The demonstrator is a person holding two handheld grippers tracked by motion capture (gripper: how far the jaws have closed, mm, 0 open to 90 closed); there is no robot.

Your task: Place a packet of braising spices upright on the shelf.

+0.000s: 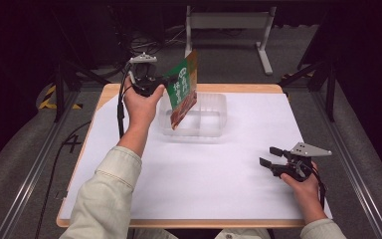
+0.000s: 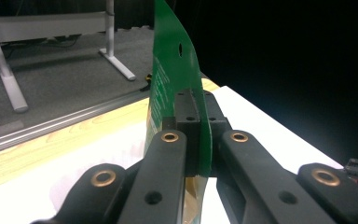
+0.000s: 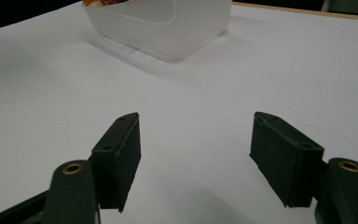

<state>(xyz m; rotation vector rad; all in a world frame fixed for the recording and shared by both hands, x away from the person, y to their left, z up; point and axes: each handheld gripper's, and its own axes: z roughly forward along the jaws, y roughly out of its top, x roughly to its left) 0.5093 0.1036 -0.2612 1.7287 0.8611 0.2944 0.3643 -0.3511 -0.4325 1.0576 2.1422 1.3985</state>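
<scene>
The left gripper (image 1: 165, 80) pinches a glossy, flat green packet (image 1: 183, 89) over a translucent, probably plastic tray (image 1: 214, 117); the right gripper (image 1: 272, 156) gapes.

A wooden desk (image 1: 238, 88) seen from above, its top almost wholly covered by a white sheet (image 1: 204, 174). Bare wood shows as a narrow strip along the far edge, at the far left corner and along the near edge. Grey carpeted floor (image 1: 30, 144) surrounds the desk. A metal rail (image 1: 30, 169) runs on the floor beside the desk's left edge, and another rail (image 1: 358, 169) beside its right edge. Beyond the far edge stands a white metal frame (image 1: 229, 21) on two legs. Dark cables (image 1: 149, 46) lie tangled on the floor beyond the far left corner. Yellow and black striped tape (image 1: 49, 99) marks the floor left of that corner.
</scene>
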